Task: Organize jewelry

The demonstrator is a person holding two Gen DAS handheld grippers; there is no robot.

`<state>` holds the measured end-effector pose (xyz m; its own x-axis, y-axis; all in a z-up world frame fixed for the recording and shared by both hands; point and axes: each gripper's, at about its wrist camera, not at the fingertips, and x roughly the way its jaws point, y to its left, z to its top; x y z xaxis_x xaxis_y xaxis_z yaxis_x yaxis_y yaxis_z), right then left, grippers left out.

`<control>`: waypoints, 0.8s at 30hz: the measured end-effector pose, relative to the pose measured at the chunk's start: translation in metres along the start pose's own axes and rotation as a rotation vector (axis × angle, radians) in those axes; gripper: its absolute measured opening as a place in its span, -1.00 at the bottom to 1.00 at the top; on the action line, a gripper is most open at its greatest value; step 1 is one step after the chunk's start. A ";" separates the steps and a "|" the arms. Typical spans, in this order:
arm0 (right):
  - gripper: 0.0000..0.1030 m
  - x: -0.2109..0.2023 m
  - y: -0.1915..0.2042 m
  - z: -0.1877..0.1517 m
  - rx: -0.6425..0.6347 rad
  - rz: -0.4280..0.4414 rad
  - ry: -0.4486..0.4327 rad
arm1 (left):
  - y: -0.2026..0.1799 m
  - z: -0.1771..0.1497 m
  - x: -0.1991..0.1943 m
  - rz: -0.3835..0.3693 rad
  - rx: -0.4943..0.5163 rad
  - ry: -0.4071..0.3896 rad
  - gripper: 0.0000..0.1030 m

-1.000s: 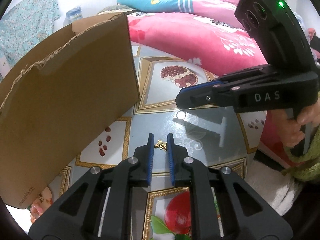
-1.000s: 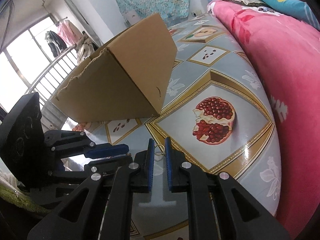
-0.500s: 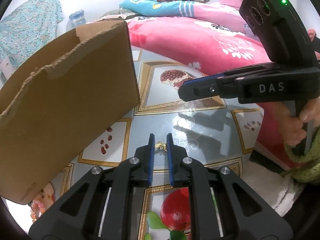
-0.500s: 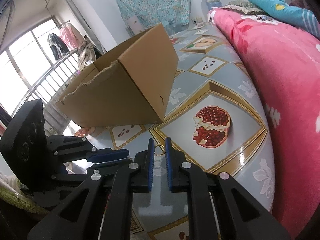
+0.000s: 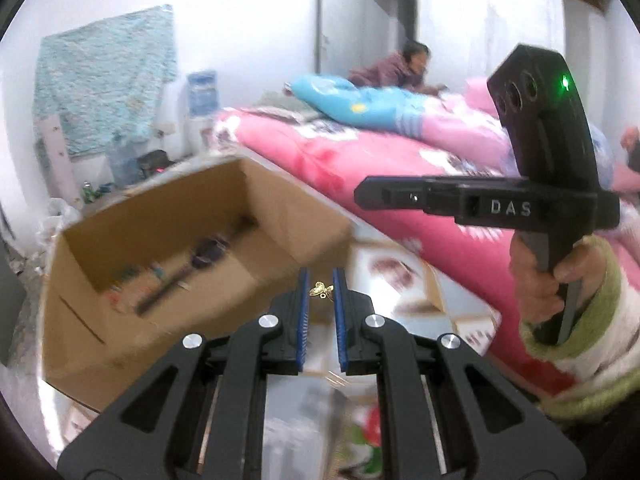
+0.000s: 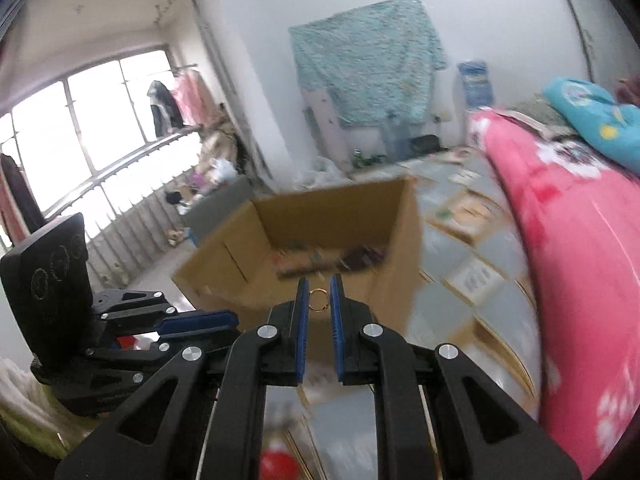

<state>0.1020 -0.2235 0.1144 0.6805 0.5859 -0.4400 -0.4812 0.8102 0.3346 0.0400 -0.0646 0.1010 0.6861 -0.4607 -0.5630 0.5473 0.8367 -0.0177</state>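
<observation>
Left gripper (image 5: 321,290): the blue-padded fingers are drawn narrow and are clamped on a small gold butterfly-shaped ornament (image 5: 321,289), which is held between the pad tips, clear of any surface.

Right gripper (image 6: 319,300): likewise drawn narrow, with a thin gold wire ring (image 6: 319,300) pinched edge-on between its blue pads. In the left wrist view the same tool is seen from the side, raised well above the table, its handle gripped by the right hand (image 5: 544,280).

An open brown cardboard box (image 5: 168,264) stands on the glossy fruit-patterned tabletop (image 6: 460,264), beside the pink floral quilt (image 5: 400,168) along the table's right edge. Both grippers are held in front of the box's near wall, roughly level with its rim, and neither is yet over the opening. On the box floor a dark purple item and several long thin and coloured pieces are made out; blur prevents identification.

Progress, as judged: both pieces have been picked up and are off the table, so the grasping part is taken as done for this pair. Release into the box is not yet done. Some items already lie in the box, suggesting a task partly through. Whether further jewelry is left on the table cannot be told, since the tabletop is blurred and largely hidden by the tools.
</observation>
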 end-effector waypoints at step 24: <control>-0.60 0.108 -0.020 0.059 -0.014 -0.041 0.237 | 0.121 0.034 0.092 0.028 -0.290 0.147 -0.24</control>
<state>0.2180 -0.1774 0.1094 0.5516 0.5383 -0.6372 -0.4644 0.8327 0.3015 0.1856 -0.0163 0.0747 0.6108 -0.4061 -0.6797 0.3553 0.9077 -0.2230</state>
